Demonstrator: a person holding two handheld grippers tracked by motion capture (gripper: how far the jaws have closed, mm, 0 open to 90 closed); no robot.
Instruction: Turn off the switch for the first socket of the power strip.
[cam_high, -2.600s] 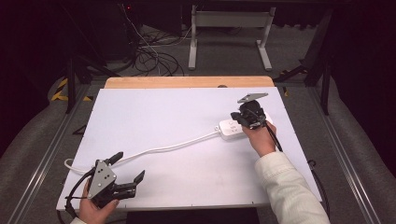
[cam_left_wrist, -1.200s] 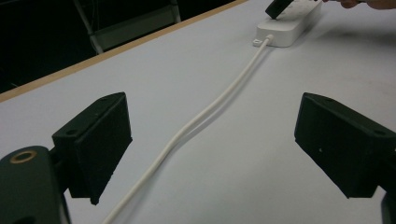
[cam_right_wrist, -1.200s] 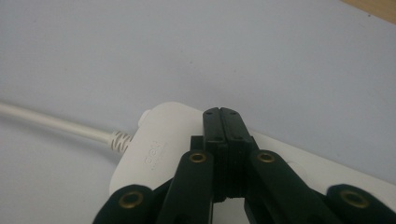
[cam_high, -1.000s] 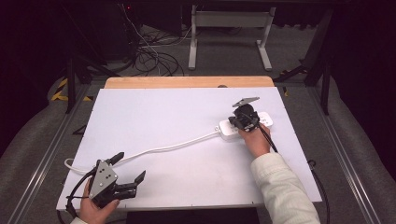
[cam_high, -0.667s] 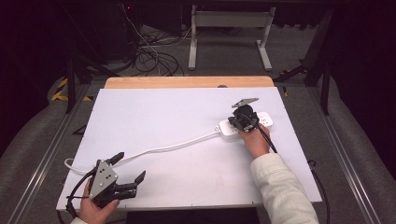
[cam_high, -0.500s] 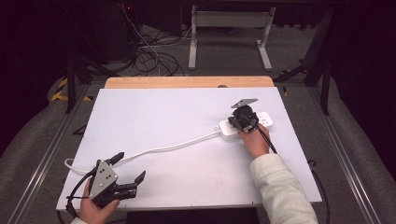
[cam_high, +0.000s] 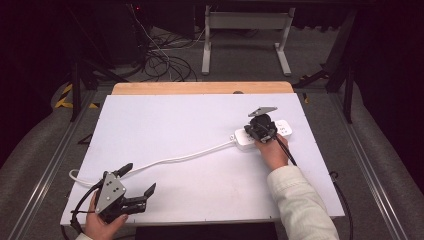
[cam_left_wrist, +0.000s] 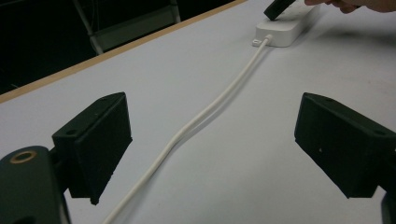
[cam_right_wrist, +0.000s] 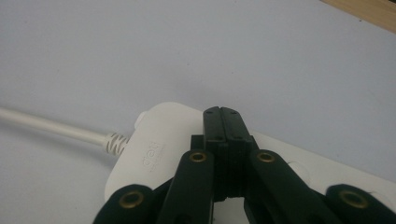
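Pressing our right gripper (cam_high: 261, 131), jaws together with nothing between them, onto the white power strip (cam_high: 246, 139) at the table's (cam_high: 175, 115) far right, we are resting our left gripper (cam_high: 136, 186) near the front-left corner, jaws apart, over the strip's white cord (cam_left_wrist: 196, 122).

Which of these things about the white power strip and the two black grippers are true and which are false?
1. The right gripper has its jaws shut over the white plastic power strip. True.
2. The left gripper holds the white round cord. False: its jaws are open, with the cord lying between them.
3. The power strip lies on the white table top. True.
4. The left gripper is beside the power strip. False: it is near the table's front left corner.
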